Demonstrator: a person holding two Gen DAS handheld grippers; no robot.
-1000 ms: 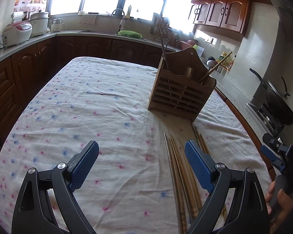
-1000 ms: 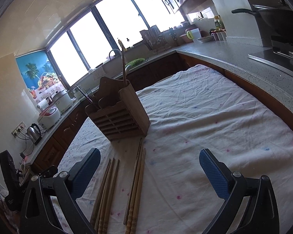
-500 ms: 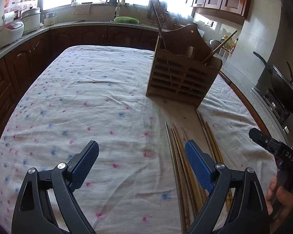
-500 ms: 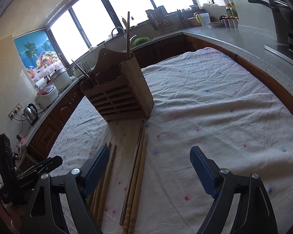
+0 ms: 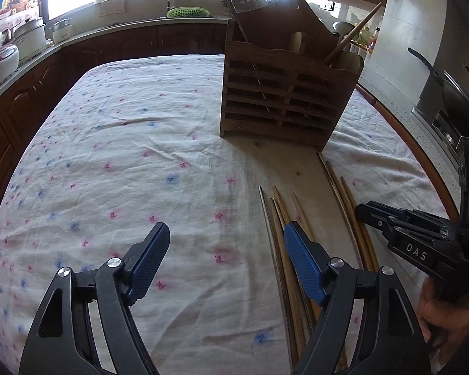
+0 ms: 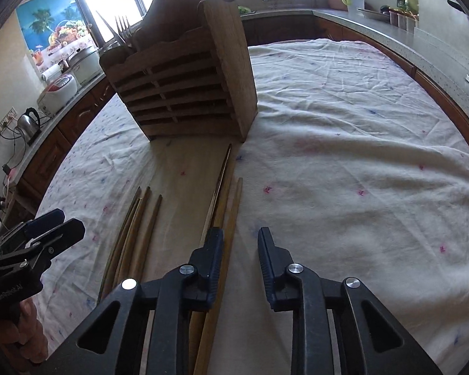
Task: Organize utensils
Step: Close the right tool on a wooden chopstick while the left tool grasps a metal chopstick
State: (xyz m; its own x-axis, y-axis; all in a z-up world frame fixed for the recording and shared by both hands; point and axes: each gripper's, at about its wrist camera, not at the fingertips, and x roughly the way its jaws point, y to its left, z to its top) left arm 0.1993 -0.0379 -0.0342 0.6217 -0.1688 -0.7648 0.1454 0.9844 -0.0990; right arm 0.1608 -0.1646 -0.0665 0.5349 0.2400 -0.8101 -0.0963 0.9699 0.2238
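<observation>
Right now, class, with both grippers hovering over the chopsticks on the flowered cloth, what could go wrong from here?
1. The right gripper, jaws partly closed, hovers over the right-hand group of long wooden chopsticks, which lie tight together; it may pinch several or knock them askew.
2. The slatted wooden utensil holder already holds a fork and leaning sticks; an inserted chopstick could snag.
3. The open left gripper works close beside; the two could collide.
</observation>
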